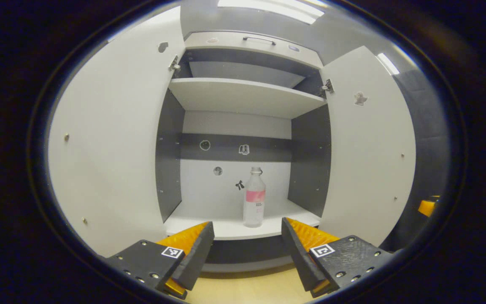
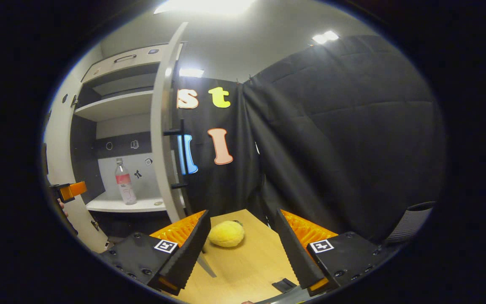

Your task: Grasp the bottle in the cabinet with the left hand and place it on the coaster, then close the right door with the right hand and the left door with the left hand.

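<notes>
Clear bottle (image 1: 254,198) upright on cabinet shelf (image 1: 234,226), beyond left hand-held gripper (image 1: 247,245), fingers apart

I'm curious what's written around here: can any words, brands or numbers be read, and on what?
Bottle label: print too small to read.
Square markers: coded patterns, no words.
Stickers on the cabinet back: small pictures, no legible text.

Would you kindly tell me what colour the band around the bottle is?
Pinkish red, on a clear bottle; it shows best in the left gripper view.
</notes>
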Motion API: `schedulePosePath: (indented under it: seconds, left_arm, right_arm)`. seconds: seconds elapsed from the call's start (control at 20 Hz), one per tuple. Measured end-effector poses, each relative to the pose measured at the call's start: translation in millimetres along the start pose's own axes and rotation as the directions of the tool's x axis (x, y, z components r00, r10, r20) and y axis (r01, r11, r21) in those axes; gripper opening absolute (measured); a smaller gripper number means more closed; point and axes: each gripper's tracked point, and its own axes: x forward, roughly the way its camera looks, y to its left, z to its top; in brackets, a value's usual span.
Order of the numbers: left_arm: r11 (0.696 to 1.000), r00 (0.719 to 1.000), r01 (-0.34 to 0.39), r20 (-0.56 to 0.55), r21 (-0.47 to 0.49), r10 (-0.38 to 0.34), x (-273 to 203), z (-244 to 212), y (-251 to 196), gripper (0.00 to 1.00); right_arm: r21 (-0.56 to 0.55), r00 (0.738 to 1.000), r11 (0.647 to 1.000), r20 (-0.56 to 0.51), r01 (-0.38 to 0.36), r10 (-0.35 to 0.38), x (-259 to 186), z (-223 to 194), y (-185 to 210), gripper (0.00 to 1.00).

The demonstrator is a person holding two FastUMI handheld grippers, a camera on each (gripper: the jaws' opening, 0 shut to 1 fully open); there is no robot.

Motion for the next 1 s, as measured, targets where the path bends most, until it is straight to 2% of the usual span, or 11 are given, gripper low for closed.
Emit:
schedulePosePath:
  seconds: [0.15,0.2,0.3,0.35,0.4,0.6,0.7,1.0]
  left_arm:
    - [0.999,1.000,0.001,0.002,0.032,-0.001,38,4,-5,0.93]
    - [0.999,1.000,0.007,0.003,0.052,-0.007,48,3,-9,0.93]
    - [0.995,1.000,0.012,0.018,0.103,-0.014,73,7,-11,0.93]
    - [0.993,1.000,0.021,0.018,0.114,-0.023,84,7,-14,0.93]
    - [0.993,0.999,0.032,0.015,0.113,-0.034,95,5,-17,0.93]
    - [0.994,0.999,0.043,0.007,0.102,-0.044,139,4,-25,0.93]
    - [0.996,1.000,0.019,-0.004,0.089,-0.018,161,-2,-22,0.93]
    - [0.999,0.998,0.009,-0.058,0.035,-0.007,206,-26,-19,0.93]
  right_arm:
    - [0.018,0.999,0.999,-0.005,0.045,-0.045,18,0,-22,0.95]
    - [0.021,0.999,0.998,-0.006,0.052,-0.052,26,1,-25,0.92]
    - [0.025,0.998,0.998,-0.002,0.062,-0.062,38,2,-30,0.95]
    - [0.027,0.998,0.997,-0.002,0.066,-0.065,43,3,-33,0.92]
    - [0.028,0.997,0.997,-0.002,0.072,-0.072,49,3,-36,0.95]
    - [0.038,0.993,0.993,0.005,0.115,-0.115,63,2,-52,0.95]
    - [0.037,0.991,0.990,-0.003,0.132,-0.132,69,-1,-57,0.92]
    - [0.060,0.982,0.980,-0.016,0.188,-0.188,87,-8,-69,0.95]
